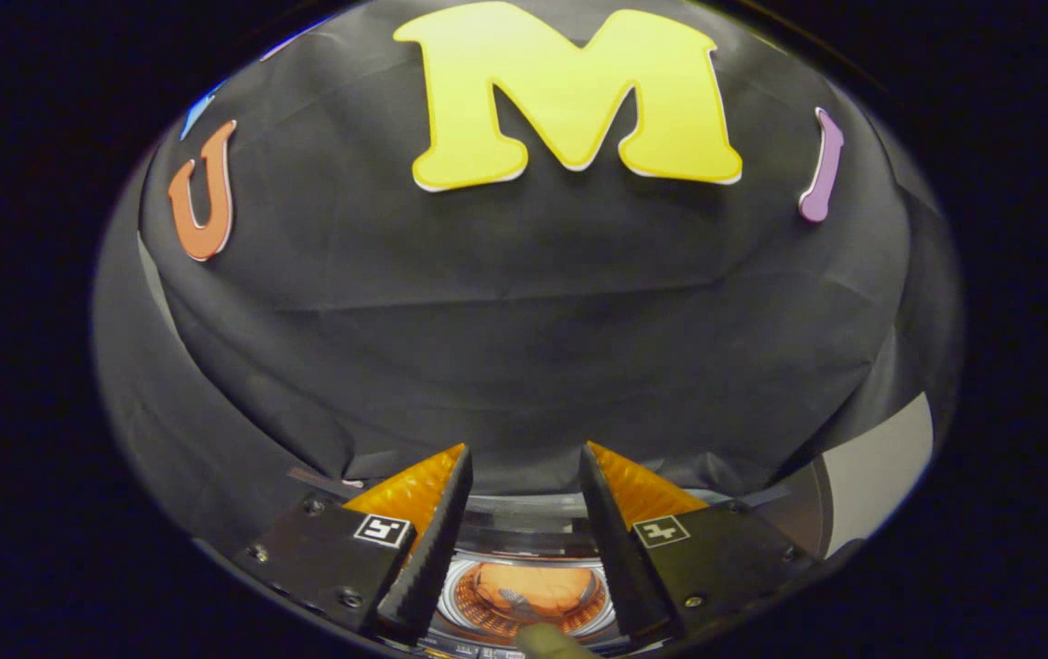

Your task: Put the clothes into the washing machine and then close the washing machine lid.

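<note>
We see the gripper (524, 467) with its two fingers (437, 531) standing well apart and nothing between them, so we read the jaws as wide and empty. In the gap between the finger bases, below the tips, lies the washing machine (524, 535), shown here as a glossy curved rim around a round, ribbed drum (524, 595) that glows orange under the light. A rounded, crumpled orange mass sits inside the drum; we take it to be the clothes (528, 586), though reflection from the fingers makes the reading uncertain. A small olive, blunt shape (546, 641) pokes in just below the drum, nearest the camera; we cannot tell what it is. Beyond the fingertips hangs the black cloth wall (524, 320) of the booth, and a pale panel (880, 467) stands off past the right finger. Whether the shiny arc just ahead of the drum is the lid or only the tub's rim we cannot tell. We judge the loading step to be done or nearly so, since the jaws carry nothing and something already rests in the drum, which leaves the closing of the lid. The next move, in our judgement, calls for locating the lid's free edge, bringing a finger behind or over it, and swinging it down over the opening without catching cloth at the rim.
</note>
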